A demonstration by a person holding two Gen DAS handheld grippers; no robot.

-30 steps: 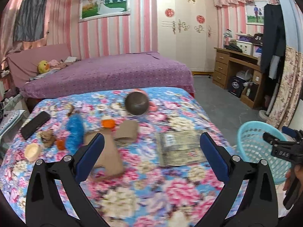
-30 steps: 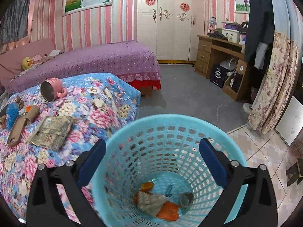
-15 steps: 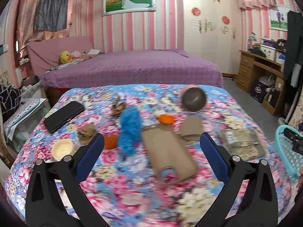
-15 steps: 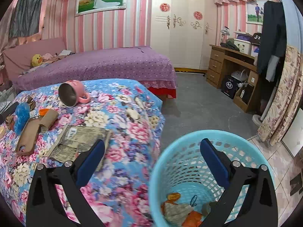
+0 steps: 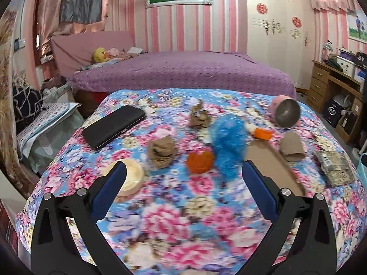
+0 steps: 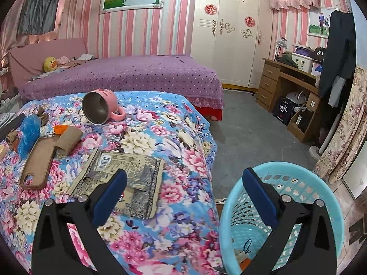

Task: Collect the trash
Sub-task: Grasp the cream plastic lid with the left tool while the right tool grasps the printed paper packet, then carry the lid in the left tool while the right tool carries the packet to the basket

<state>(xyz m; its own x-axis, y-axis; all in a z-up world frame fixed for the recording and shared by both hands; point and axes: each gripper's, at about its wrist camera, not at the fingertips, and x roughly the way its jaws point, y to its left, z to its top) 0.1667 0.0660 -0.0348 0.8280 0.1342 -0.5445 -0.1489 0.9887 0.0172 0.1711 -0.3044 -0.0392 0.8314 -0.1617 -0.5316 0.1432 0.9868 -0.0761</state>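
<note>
Hovering over flowered bed point(image 5: 183, 217) near orange scrap point(image 5: 200, 161), left gripper point(image 5: 183, 192) fingers spread, empty. Right gripper point(image 6: 183, 192) likewise empty, fingers apart, beside blue basket point(image 6: 321, 183). Few scraps already in basket. Still near orange scrap: blue wad point(image 5: 228, 143), brown crumples point(image 5: 161, 151), flattened wrapper point(image 6: 123, 174). Roughly partway, judging by this.

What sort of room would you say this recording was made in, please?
Most likely a home bedroom. A bed with a purple cover stands behind the flowered bedspread, a tall white wardrobe fills the far wall, and a wooden desk with drawers sits to the right.
</note>
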